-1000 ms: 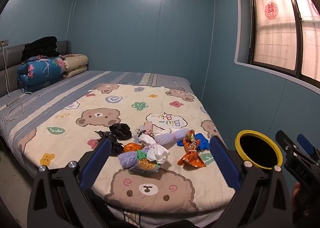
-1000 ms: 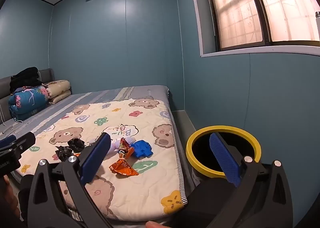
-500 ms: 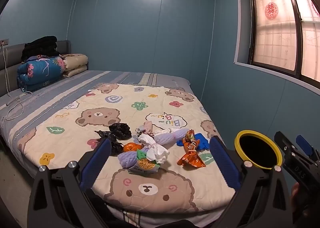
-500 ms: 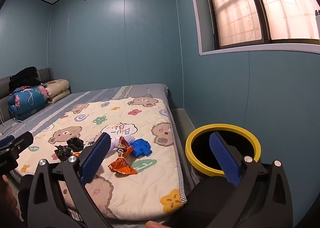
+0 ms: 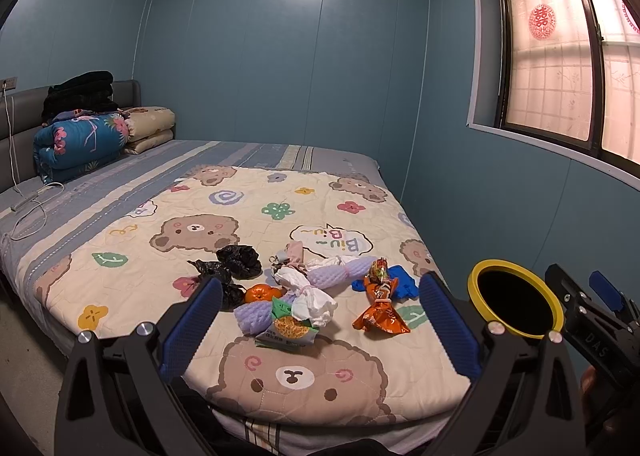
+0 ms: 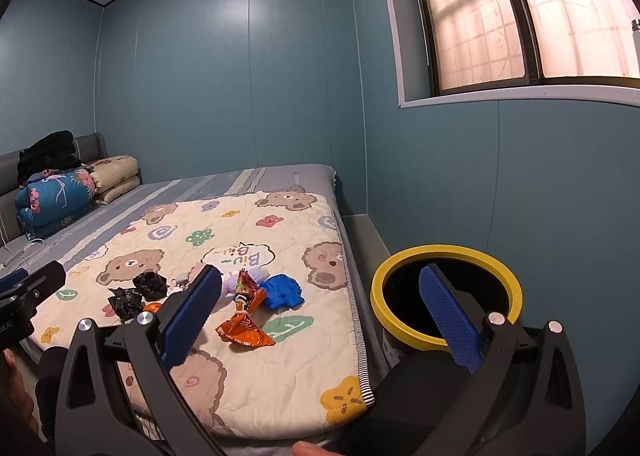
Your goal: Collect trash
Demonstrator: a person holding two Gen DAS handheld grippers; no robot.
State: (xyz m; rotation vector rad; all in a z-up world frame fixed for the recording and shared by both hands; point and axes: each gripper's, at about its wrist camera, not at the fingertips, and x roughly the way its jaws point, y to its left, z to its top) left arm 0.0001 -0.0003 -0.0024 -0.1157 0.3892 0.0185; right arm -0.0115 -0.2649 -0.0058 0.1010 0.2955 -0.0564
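Hovering short of the bed's near edge, the left gripper [image 5: 318, 320] is standing spread wide with nothing between its blue pads [image 5: 192, 326], framing the trash pile at lower centre of its view as if lining up a first pick. Inside that frame, a green snack packet [image 5: 288, 326] and a crumpled white tissue [image 5: 310, 298] are lying nearest, with a mandarin [image 5: 260, 293], purple foam netting [image 5: 340, 270] and black plastic scraps [image 5: 236, 262] just behind. An orange foil wrapper [image 5: 380, 314] and a blue crumpled piece [image 5: 402, 282] are sitting toward the pile's right side.

The right gripper [image 6: 320, 316] is also gaping and empty, touching nothing; one pad is showing over the quilt [image 6: 256, 360], the other over the yellow-rimmed bin [image 6: 446, 254] at lower right of its view. The bin is standing on the floor just beside the bed's corner, probably so pieces need only a short carry. All the litter is resting on the bear-print quilt, none visibly binned.
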